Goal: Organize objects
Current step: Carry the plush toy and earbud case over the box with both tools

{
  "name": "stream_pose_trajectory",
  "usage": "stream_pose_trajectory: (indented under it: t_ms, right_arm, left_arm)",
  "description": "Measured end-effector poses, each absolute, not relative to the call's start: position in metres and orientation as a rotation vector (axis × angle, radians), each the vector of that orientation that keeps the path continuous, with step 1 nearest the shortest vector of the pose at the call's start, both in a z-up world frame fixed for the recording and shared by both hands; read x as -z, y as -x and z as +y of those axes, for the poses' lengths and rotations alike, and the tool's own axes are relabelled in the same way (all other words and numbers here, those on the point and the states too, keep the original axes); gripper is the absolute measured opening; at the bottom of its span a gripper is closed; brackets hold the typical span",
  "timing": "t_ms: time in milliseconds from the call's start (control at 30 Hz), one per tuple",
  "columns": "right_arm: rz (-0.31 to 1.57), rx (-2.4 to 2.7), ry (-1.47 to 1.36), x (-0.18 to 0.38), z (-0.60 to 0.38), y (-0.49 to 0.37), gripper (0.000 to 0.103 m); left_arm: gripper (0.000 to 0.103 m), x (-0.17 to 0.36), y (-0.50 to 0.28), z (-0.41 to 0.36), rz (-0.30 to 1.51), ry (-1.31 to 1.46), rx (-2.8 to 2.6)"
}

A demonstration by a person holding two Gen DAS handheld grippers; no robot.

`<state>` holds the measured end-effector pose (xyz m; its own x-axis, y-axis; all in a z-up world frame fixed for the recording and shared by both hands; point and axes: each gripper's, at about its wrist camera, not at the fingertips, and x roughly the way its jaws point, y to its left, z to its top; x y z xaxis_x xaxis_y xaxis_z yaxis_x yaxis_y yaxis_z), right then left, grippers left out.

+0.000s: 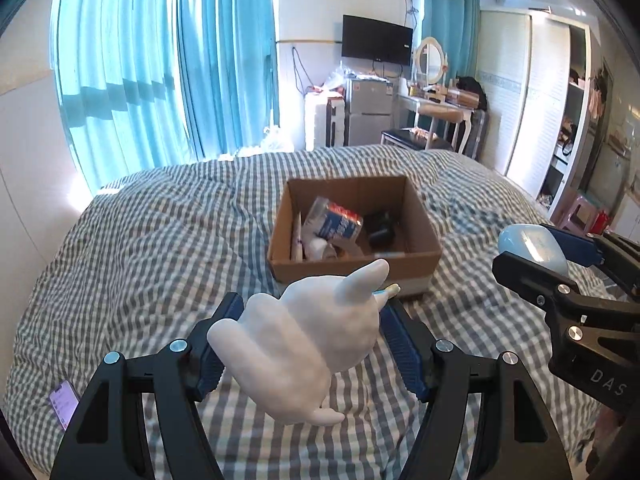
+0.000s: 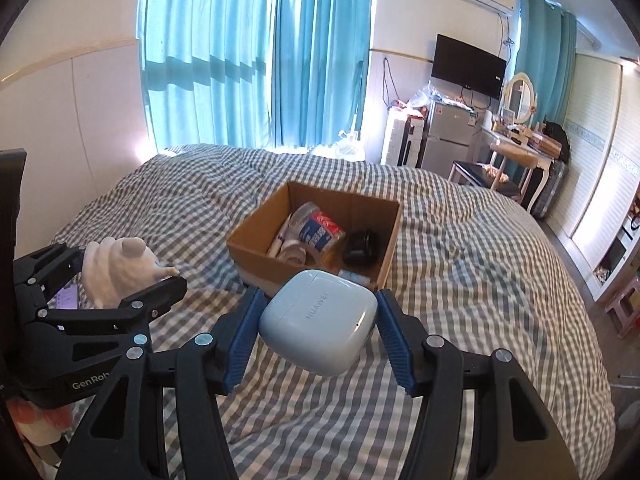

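Left hand-held gripper (image 1: 308, 340) reaches forward, level over the checked bed (image 1: 160, 240), its blue pads clamped on a white plush toy (image 1: 304, 336) that sits tilted between them. Right hand-held gripper (image 2: 318, 330), alongside and angled toward the same spot, pinches a pale blue HUAWEI earbud case (image 2: 320, 328) by its sides, clear of the quilt. Just beyond both, an open cardboard box (image 2: 256, 228) rests on the bed holding a tissue packet (image 2: 316, 232), a tape roll (image 2: 294, 256) and a black object (image 2: 360, 248); a phone (image 1: 64, 402) lies near the left edge.
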<state>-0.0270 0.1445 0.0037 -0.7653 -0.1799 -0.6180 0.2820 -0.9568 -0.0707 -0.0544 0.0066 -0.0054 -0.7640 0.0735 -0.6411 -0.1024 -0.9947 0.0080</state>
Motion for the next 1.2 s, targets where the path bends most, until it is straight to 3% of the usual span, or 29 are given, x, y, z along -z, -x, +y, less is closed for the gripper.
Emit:
stream_pose_trajectory:
  t_ms: [367,600,967,1200]
  right_arm:
    - [0.231,2.751,-0.892,-0.037,0.142,0.106,0.057]
    - [0.206,2.749,-0.920,-0.036,0.141,0.172,0.057]
    - [0.181,2.682,-1.109,0.036,0.144,0.262,0.057]
    - [0.166,2.616,-1.194,0.077,0.149,0.273,0.057]
  left_arm:
    - [0.072,-0.018,0.132,0.007,0.076,1.010,-2.889]
    - [0.072,-0.004,0.197,0.012,0.088,1.046,-2.871]
    - [0.072,0.067,0.277,0.029,0.158,1.163,-2.772]
    - [0.072,0.102,0.292,0.035,0.173,1.216,-2.718]
